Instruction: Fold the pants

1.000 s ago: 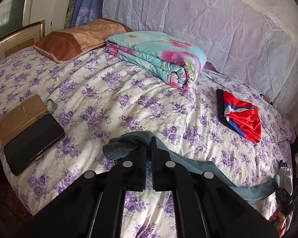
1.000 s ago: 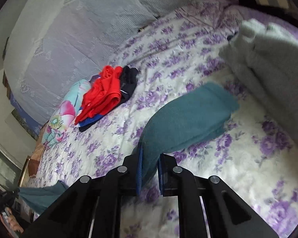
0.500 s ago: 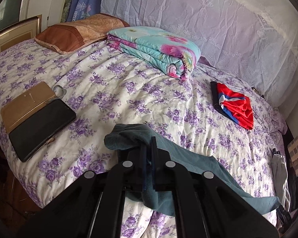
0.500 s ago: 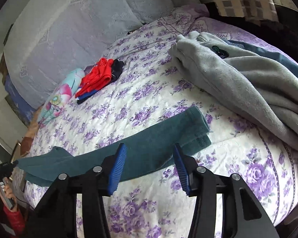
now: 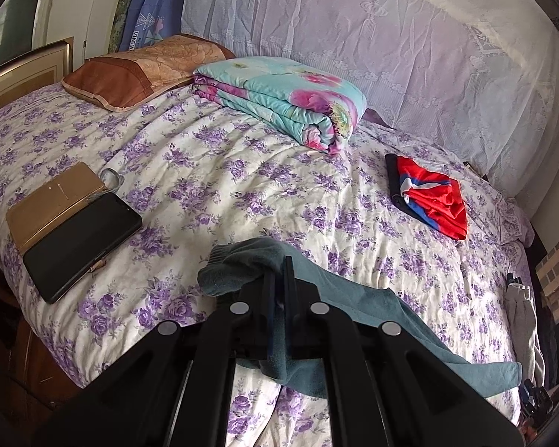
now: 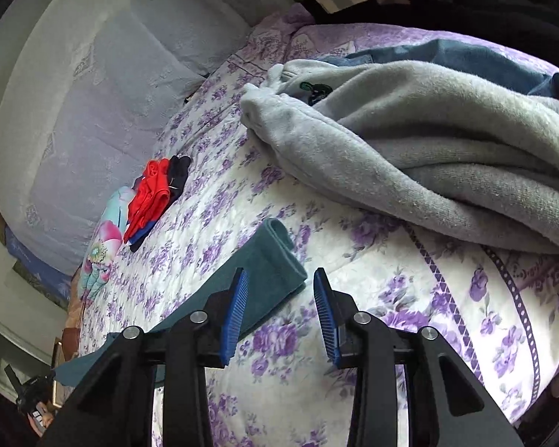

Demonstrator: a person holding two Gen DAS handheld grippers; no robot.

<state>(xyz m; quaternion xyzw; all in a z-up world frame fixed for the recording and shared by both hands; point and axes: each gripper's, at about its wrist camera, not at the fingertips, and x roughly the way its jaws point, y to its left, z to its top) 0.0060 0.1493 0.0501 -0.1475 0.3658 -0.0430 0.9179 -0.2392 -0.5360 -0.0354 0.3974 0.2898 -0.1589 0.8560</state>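
Note:
The teal pants (image 5: 339, 298) lie stretched along the near edge of the purple-flowered bed. My left gripper (image 5: 278, 272) is shut on one end of them, with the cloth bunched over the fingers. In the right wrist view the other end of the pants (image 6: 268, 260) lies flat on the bedspread. My right gripper (image 6: 279, 290) is open with its blue pads apart; the left pad is over the pants' edge and nothing is between the jaws.
A grey fleece garment (image 6: 428, 138) is heaped on the bed right of my right gripper. A red and blue garment (image 5: 432, 193), a folded floral quilt (image 5: 287, 100), a brown pillow (image 5: 145, 67) and a phone with a gold case (image 5: 74, 231) lie on the bed.
My right gripper has opened and let go of the pants' end, which now lies flat on the bed. My left gripper still holds its end and has shifted slightly.

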